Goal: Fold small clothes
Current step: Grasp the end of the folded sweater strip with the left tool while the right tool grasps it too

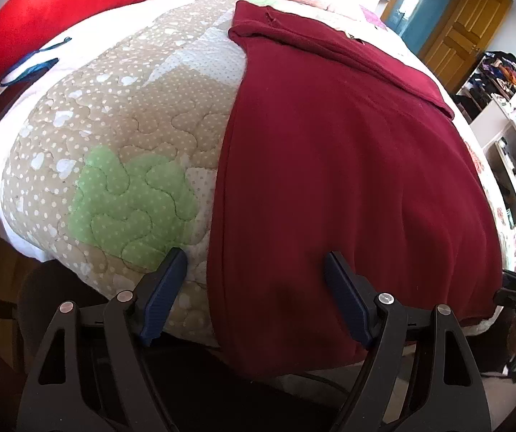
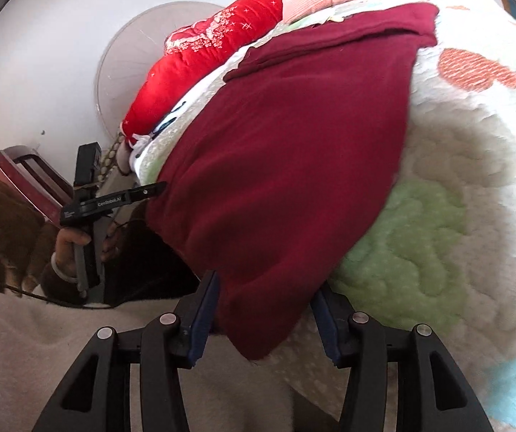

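While the maroon garment [image 1: 348, 165] lay flat on the quilt [image 1: 121, 115], both grippers [image 1: 254, 288] [image 2: 265, 309] straddled its near hem, jaws spread, positioned for grasping.

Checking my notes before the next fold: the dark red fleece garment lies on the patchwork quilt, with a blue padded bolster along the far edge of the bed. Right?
Not quite: the padded bolster is bright red, not blue, as the left wrist view shows. The dark red fleece garment does lie on the patchwork quilt.

Matte black two-finger left gripper [image 1: 254, 264] and right gripper [image 2: 267, 289]: 2 ribbed navy pads each, round silver pivot screws.

A brown sleeve [image 2: 2, 223].
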The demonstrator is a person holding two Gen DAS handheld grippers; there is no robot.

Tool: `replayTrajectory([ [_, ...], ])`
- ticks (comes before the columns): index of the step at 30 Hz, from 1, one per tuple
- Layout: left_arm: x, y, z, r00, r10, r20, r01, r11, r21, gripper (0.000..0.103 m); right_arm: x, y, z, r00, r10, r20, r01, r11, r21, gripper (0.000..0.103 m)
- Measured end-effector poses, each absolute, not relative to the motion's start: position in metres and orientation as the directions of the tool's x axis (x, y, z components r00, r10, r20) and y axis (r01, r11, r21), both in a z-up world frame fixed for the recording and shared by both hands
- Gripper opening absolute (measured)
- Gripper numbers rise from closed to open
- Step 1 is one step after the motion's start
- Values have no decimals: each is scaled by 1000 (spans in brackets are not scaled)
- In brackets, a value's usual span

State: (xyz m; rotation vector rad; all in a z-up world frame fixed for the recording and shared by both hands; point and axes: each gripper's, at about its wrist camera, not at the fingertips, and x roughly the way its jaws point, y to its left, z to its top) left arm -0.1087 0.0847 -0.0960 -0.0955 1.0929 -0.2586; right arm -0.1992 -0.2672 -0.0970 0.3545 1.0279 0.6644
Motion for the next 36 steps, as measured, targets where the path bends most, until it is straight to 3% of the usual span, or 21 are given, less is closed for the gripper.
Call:
replayTrajectory([
  [3, -107, 81, -96, 421, -242, -874, 179, 967, -181, 79, -190, -259, -99, 332, 705, -627, -357, 709, 609, 48],
  [5, -105, 82, -95, 411, -246, -878, 184, 966, -185, 73, -189, -254, -100, 325, 714, -620, -378, 700, 606, 39],
  [6, -105, 83, -94, 412, -242, -879, 179, 967, -183, 65, -187, -252, -100, 325, 711, -624, -388, 702, 597, 29],
  [8, -106, 84, -89, 405, -262, -876, 181, 962, -205, 43, -183, -253, -101, 314, 724, -614, -383, 689, 616, 23],
  [10, -102, 85, -82, 389, -300, -871, 185, 952, -245, 12, -179, -257, -100, 303, 759, -576, -381, 650, 657, 21],
  [11, -99, 85, -79, 374, -336, -864, 189, 940, -284, 8, -177, -257, -98, 300, 776, -555, -387, 631, 672, 21],
  [16, -79, 74, -58, 359, -437, -825, 247, 897, -368, 8, -160, -264, -65, 333, 846, -418, -459, 532, 712, 21],
  [24, 10, 55, -8, 432, -540, -722, 300, 841, -450, 8, -95, -284, -12, 473, 814, -337, -500, 563, 658, 18],
  [27, 68, 50, 2, 486, -520, -702, 265, 853, -448, 8, -53, -308, 7, 570, 759, -315, -449, 608, 655, 16],
  [32, 158, 40, -13, 567, -405, -717, 132, 904, -406, 8, 30, -350, 4, 741, 555, -379, -231, 740, 632, 17],
  [34, 178, 44, -26, 531, -411, -741, 92, 897, -432, 9, 69, -364, -17, 724, 507, -468, -99, 748, 657, 32],
  [35, 183, 44, -29, 520, -403, -753, 84, 902, -424, 10, 77, -369, -23, 713, 490, -502, -49, 749, 661, 53],
  [36, 182, 49, -31, 525, -398, -752, 98, 906, -411, 12, 79, -374, -28, 718, 463, -520, -5, 751, 661, 54],
])
